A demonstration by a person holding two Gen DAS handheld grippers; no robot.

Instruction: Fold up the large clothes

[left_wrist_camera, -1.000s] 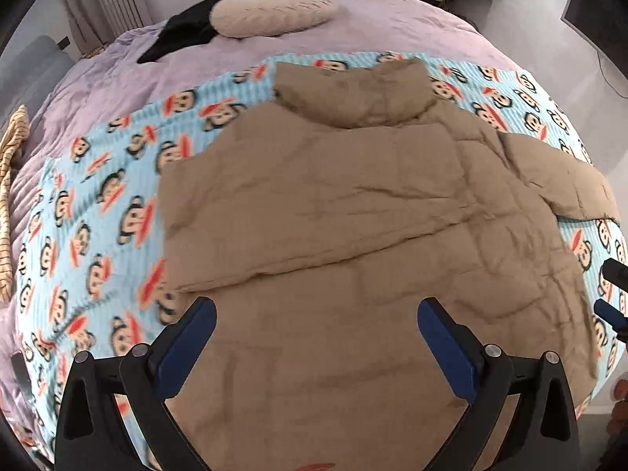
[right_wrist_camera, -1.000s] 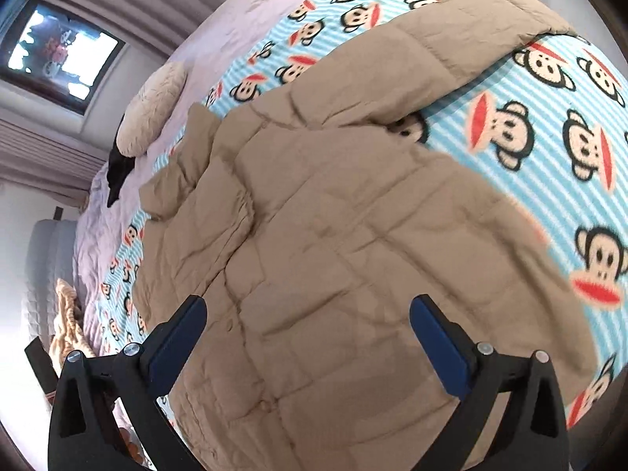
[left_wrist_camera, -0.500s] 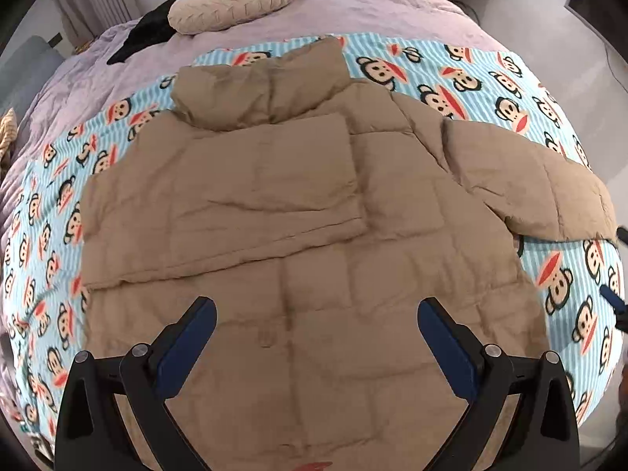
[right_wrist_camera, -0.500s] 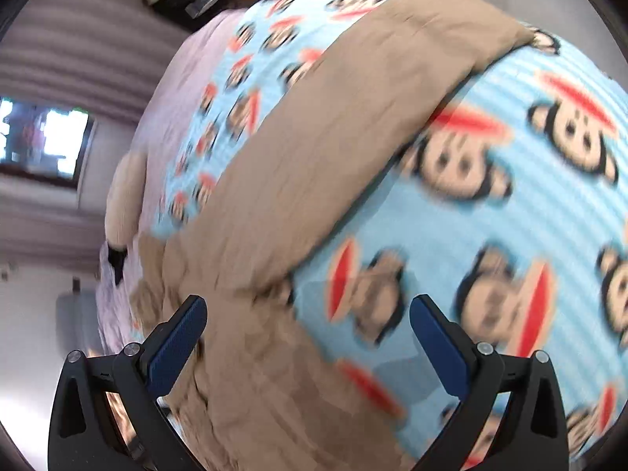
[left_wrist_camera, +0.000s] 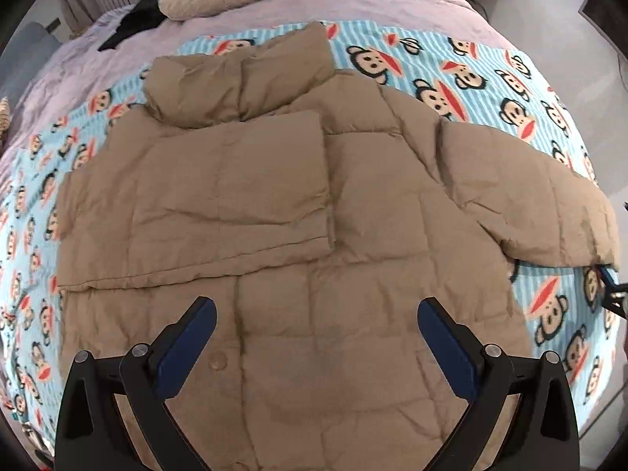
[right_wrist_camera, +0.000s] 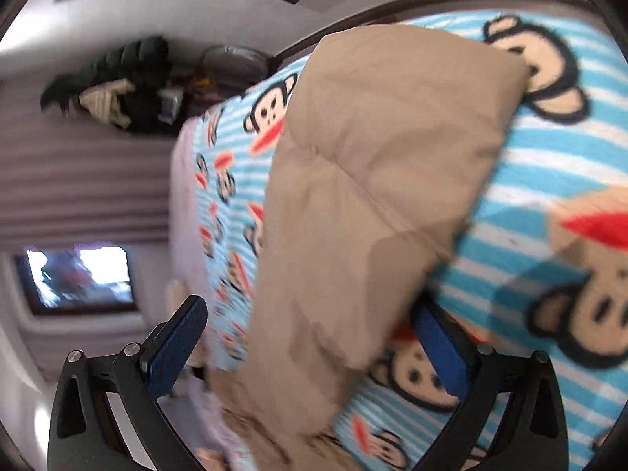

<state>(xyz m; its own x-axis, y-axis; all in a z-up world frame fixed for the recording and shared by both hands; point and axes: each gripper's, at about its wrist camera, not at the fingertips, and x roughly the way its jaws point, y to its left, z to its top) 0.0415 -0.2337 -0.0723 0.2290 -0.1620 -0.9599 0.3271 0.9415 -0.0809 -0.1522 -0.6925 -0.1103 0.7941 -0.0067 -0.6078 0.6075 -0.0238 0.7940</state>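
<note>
Since before: your right tool [right_wrist_camera: 310, 353] swung onto the outstretched sleeve [right_wrist_camera: 376, 180] | both tools spread, left tool [left_wrist_camera: 314, 349] over the jacket [left_wrist_camera: 314, 314] | step: second sleeve fold | next: pinch the cuff, carry it across

My right view is motion-blurred; the jacket sleeve [right_wrist_camera: 373, 196] covers the tip of one of my right gripper [right_wrist_camera: 310, 337] fingers. In my left view the jacket [left_wrist_camera: 294, 235] hem runs off the bottom edge. The dark clutter [right_wrist_camera: 129, 82] by the curtain is unreadable.
</note>
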